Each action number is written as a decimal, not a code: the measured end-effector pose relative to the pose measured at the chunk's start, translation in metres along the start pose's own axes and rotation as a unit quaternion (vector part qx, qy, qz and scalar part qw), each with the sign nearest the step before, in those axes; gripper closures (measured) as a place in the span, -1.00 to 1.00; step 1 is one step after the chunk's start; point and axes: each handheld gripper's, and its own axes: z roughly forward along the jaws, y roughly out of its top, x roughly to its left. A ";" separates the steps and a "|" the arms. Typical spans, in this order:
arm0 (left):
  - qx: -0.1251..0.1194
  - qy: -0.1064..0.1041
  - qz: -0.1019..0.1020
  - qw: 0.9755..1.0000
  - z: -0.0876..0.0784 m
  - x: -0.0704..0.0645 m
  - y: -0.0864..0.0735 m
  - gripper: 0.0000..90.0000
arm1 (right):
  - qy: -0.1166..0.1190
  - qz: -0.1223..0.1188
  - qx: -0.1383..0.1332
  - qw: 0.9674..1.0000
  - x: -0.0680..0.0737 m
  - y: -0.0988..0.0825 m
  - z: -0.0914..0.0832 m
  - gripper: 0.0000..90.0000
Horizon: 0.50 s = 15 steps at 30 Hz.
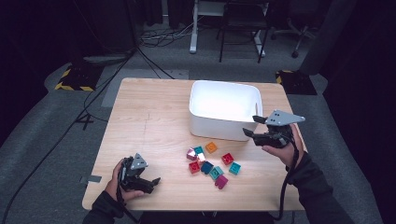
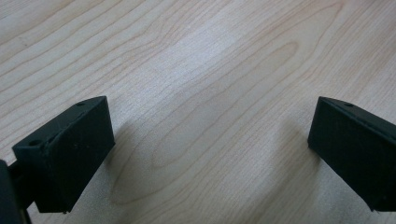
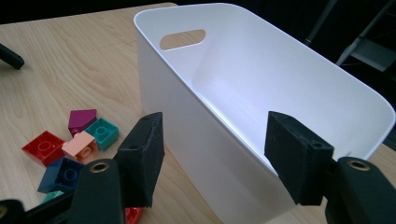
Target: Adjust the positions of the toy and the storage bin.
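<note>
A white plastic bin (image 1: 219,125) stands on the right half of the wooden table (image 1: 144,116), and its inside looks bare. Several small toy bricks lie in a loose cluster in front of it, among them an orange one (image 1: 211,147), a red one (image 1: 227,158) and a magenta one (image 1: 221,181). My right gripper (image 1: 251,125) hovers at the bin's front right corner, raised above the table. Its jaws are open with nothing between them, and in the right gripper view (image 3: 215,140) they frame the bin's near wall (image 3: 187,121). My left gripper (image 1: 152,182) rests open at the front left over bare wood (image 2: 210,140).
In the right gripper view, a red brick (image 3: 44,147), a magenta one (image 3: 81,119) and a teal one (image 3: 103,132) lie left of the bin. Beyond the table are grey floor, cables and chair legs (image 1: 238,42). The table's left half is bare wood.
</note>
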 end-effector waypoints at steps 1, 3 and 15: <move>0.000 -0.001 0.001 1.000 0.000 0.000 0.000 -0.99 | 0.002 0.002 0.003 1.000 0.000 0.002 0.002 -0.16; 0.000 0.000 0.001 1.000 0.000 0.000 0.000 -0.99 | 0.004 0.002 0.007 1.000 0.002 0.005 0.007 -0.16; 0.000 -0.003 -0.001 1.000 0.000 0.000 0.000 -0.99 | 0.030 0.002 0.022 0.999 0.006 0.017 0.045 -0.10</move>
